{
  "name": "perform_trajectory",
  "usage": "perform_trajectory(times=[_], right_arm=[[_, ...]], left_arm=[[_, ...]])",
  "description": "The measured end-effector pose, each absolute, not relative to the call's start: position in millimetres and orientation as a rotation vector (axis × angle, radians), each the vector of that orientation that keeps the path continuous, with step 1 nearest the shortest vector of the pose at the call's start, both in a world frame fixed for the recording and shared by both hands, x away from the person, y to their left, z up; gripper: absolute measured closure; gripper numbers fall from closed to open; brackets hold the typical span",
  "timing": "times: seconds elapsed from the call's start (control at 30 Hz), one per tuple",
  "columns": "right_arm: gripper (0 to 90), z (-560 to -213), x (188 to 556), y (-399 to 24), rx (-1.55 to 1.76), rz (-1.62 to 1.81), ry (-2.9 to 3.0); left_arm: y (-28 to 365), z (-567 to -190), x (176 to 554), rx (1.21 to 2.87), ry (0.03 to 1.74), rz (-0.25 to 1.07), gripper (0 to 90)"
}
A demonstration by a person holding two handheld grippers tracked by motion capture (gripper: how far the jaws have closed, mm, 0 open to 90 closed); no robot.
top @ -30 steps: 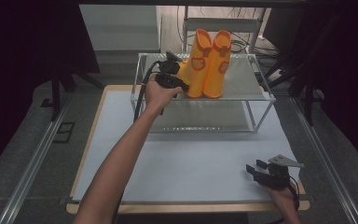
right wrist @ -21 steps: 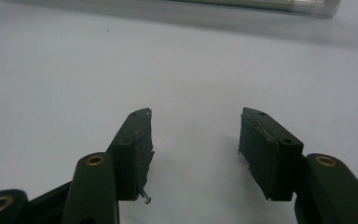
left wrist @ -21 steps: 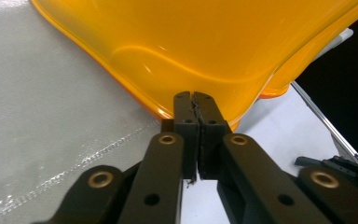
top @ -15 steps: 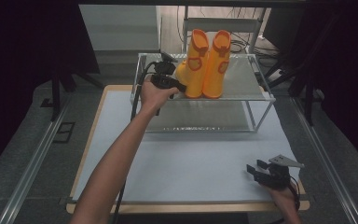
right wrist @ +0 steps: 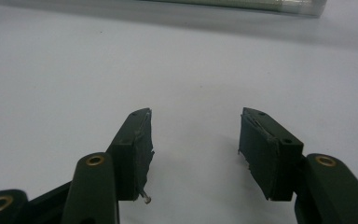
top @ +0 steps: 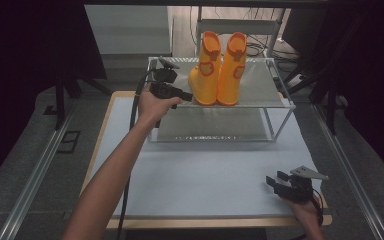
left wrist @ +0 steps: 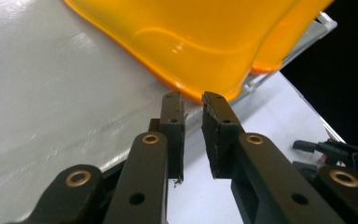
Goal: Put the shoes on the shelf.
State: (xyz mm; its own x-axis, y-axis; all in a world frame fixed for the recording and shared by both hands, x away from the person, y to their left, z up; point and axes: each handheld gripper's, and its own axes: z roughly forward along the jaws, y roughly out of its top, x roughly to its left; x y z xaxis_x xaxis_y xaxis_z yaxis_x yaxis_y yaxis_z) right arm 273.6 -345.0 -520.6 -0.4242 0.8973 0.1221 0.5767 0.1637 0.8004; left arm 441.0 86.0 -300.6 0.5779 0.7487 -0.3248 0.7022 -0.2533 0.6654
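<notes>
A pair of yellow rubber boots (top: pixel 217 70) with orange trim stands upright on the top shelf of a wire-frame rack (top: pixel 275 102). My left gripper (top: pixel 186 95) is at the shelf's left front, just beside the left boot's toe. In the left gripper view its jaws (left wrist: pixel 193 100) stand a narrow gap apart, with the boot's sole edge (left wrist: pixel 191 42) right at their tips and nothing between them. My right gripper (top: pixel 274 182) rests low on the white mat at the front right, jaws (right wrist: pixel 196 126) wide open and empty.
The rack has a lower mesh shelf (top: pixel 215 125) and stands at the back of the white mat (top: pixel 195 175) on a wooden-edged table. A cable (top: pixel 130 150) trails from my left gripper down past the table's front. Dark floor and rails lie on both sides.
The boots went from leaning left to standing upright farther right on the shelf. My left gripper has drawn back a little to the left of them. The right gripper stayed still.
</notes>
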Motion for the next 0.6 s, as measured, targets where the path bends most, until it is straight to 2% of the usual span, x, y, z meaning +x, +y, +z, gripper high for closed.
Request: perform_trajectory(times=[0.27,0.6], right_arm=[[43.9,-520.2,272.6,-342.5,1.396,1.147,2.072],[43.9,-520.8,273.0,-340.2,1.385,1.139,2.082]], left_arm=[[102.0,-302.0,420.1,2.022,1.103,0.043,76.3],[115.5,-301.7,383.5,2.032,1.035,0.024,58.6]])
